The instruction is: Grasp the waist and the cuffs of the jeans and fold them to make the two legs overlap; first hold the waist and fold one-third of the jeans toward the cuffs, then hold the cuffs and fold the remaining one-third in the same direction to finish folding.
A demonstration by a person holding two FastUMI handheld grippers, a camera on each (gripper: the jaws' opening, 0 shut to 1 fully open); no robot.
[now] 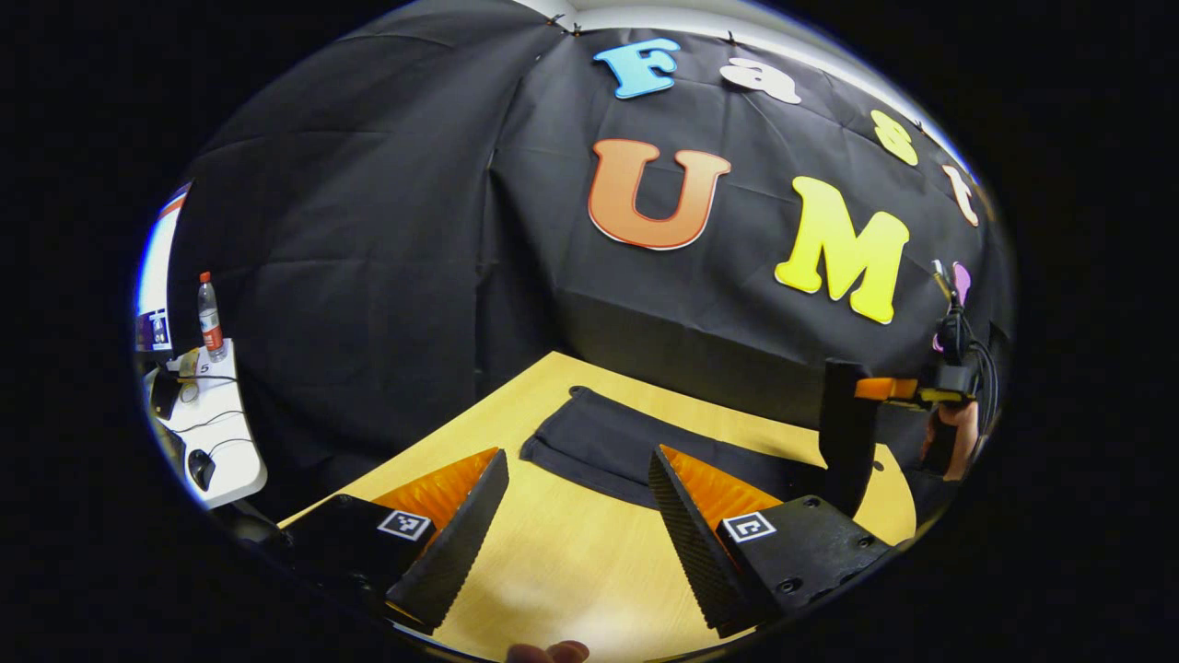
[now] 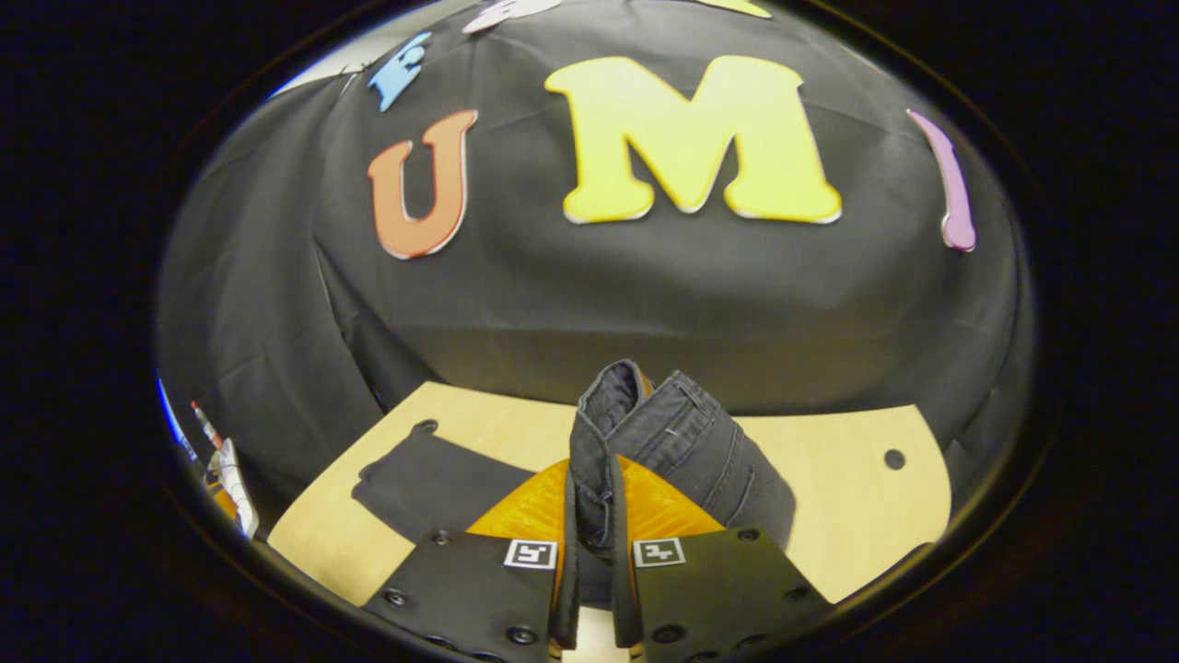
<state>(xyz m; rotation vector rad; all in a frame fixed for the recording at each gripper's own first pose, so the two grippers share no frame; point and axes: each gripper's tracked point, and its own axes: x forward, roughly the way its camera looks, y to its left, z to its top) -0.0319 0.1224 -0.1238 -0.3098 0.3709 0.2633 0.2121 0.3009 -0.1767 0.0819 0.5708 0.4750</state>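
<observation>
Dark jeans (image 1: 608, 442) lie flat on the wooden table (image 1: 562, 552), just ahead of my left gripper (image 1: 578, 458). That gripper is open above the bare wood with nothing between its fingers. At the right of the left gripper view, my right gripper (image 1: 847, 433) hangs down over the jeans' far end, held by a hand (image 1: 958, 437). In the right gripper view, my right gripper (image 2: 594, 488) is shut on the bunched waist (image 2: 672, 433) of the jeans, lifted off the table. The jeans' legs (image 2: 433, 483) stretch flat to the left.
A white side table (image 1: 221, 442) with cables and a plastic bottle (image 1: 210, 318) stands off the left end. The wooden table has a small hole (image 2: 893, 458) near its right edge. Black cloth walls close the back and the left side.
</observation>
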